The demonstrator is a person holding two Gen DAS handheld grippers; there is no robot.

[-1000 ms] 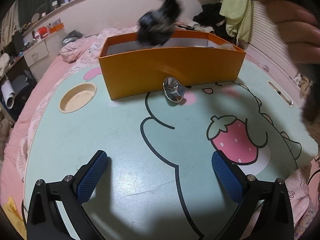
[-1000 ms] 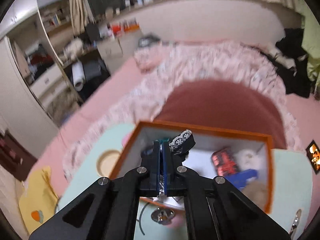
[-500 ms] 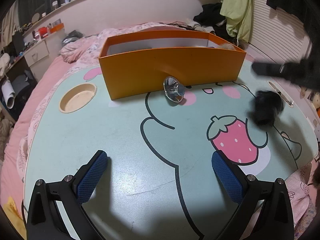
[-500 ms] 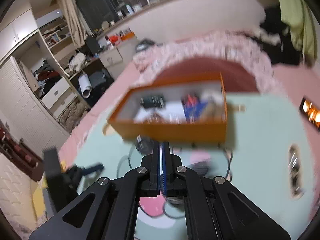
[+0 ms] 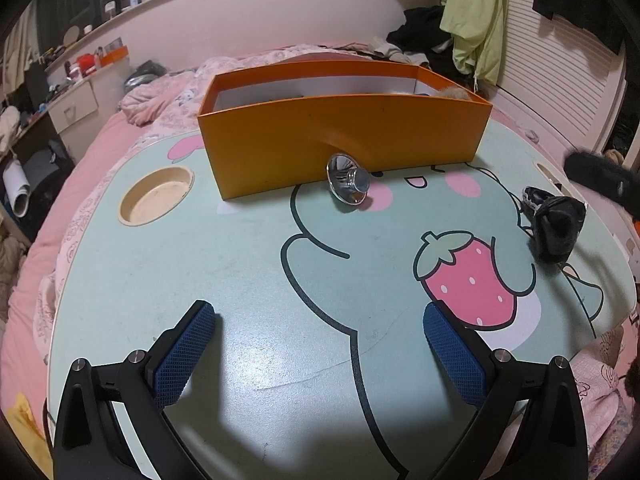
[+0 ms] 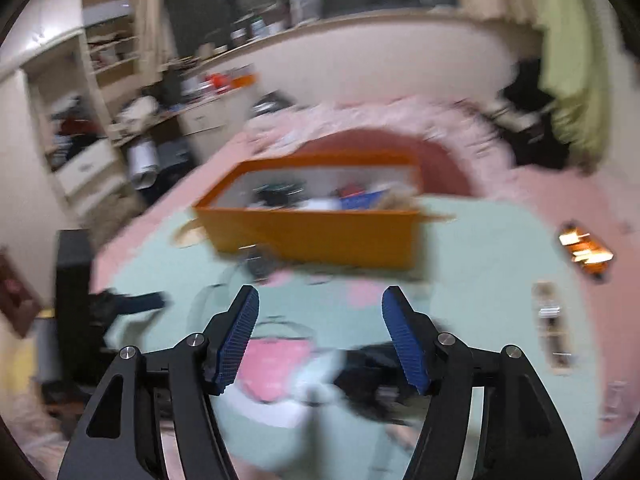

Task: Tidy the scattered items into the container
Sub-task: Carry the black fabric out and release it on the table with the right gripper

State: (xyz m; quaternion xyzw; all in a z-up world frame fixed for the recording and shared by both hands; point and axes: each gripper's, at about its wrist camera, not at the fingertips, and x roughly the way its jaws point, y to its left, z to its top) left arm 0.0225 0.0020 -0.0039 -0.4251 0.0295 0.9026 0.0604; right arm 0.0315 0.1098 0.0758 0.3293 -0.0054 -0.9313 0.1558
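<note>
The big table [image 5: 240, 280] holds an orange box [image 5: 344, 148] at its far side. The left gripper [image 5: 320, 344] sits low at the near edge, jaws wide open, nothing in them. The right gripper [image 6: 320, 344] has just been opening its jaws – nothing between them. A black bundle [image 5: 556, 232] lies by the table's right edge, and a shiny metal cup [image 5: 348, 180] touches the box front. A clumsy push could knock the bundle off the edge – it sits so close. The middle is bare, with lots of room.
</note>
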